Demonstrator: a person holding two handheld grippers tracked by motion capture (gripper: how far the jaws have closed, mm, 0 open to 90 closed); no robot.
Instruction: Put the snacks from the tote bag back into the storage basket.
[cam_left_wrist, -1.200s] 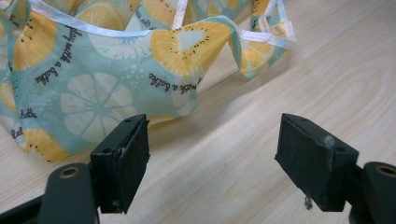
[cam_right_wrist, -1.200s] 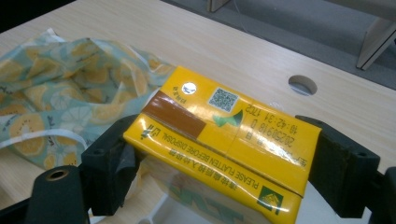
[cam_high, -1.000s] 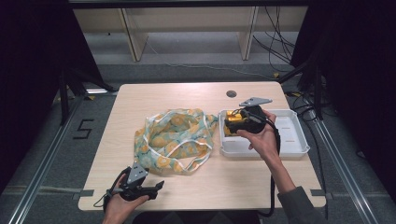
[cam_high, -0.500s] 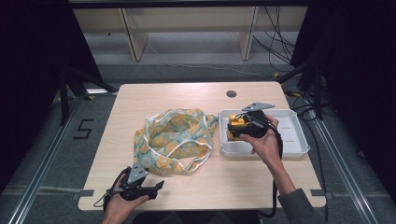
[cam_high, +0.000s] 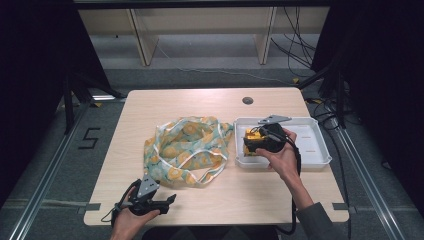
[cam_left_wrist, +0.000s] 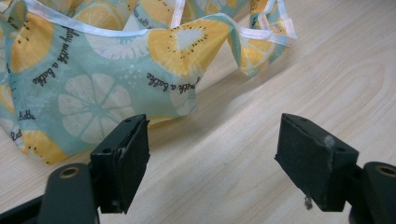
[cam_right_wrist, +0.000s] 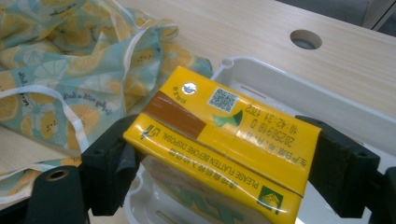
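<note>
Yellow juice carton (cam_high: 251, 141) sits pinched in the right gripper (cam_high: 260, 142) over the left end of the white tray (cam_high: 314, 145), high view; a lemon-print cloth bag (cam_high: 187, 150) lies just left of the tray, and the left gripper (cam_high: 162, 202) rests near the table's front edge. Left gripper view — jaws spread wide over bare wood (nothing between them), bag (cam_left_wrist: 93, 70) just ahead. Right gripper view — both pads press the carton's (cam_right_wrist: 224, 140) sides above the tray (cam_right_wrist: 280, 93).

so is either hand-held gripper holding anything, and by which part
The right hand-held gripper clamps the yellow drink carton across its two opposite sides near the top, over the white tray. The left hand-held gripper is open and holds nothing.
</note>
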